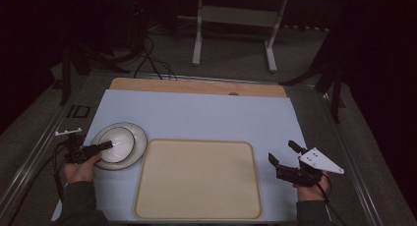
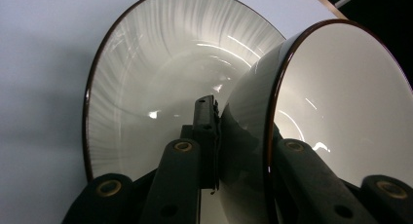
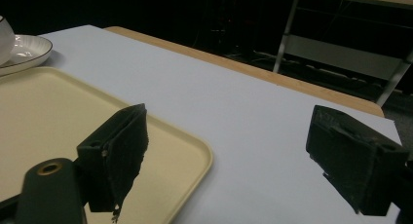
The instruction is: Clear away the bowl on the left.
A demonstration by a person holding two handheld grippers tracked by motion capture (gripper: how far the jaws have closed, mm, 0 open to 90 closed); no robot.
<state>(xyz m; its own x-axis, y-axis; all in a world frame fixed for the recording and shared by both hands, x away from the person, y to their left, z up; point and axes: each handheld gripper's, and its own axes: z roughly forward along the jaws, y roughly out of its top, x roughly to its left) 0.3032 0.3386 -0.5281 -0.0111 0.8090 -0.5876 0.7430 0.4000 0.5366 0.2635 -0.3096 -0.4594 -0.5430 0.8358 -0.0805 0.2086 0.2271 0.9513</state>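
Fingers of the left gripper [image 1: 105,146] are clamped on the bowl [image 2: 336,117] wall, on the plate [image 1: 137,142] at nine o'clock of the tray [image 1: 196,179]; right gripper [image 3: 229,160] fingers are spread wide above the bench [image 1: 206,113].

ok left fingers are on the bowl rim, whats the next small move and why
Probably lift the bowl straight up off the plate. The left gripper already pinches its wall, one finger inside and one outside, and the tray beside it sits empty.
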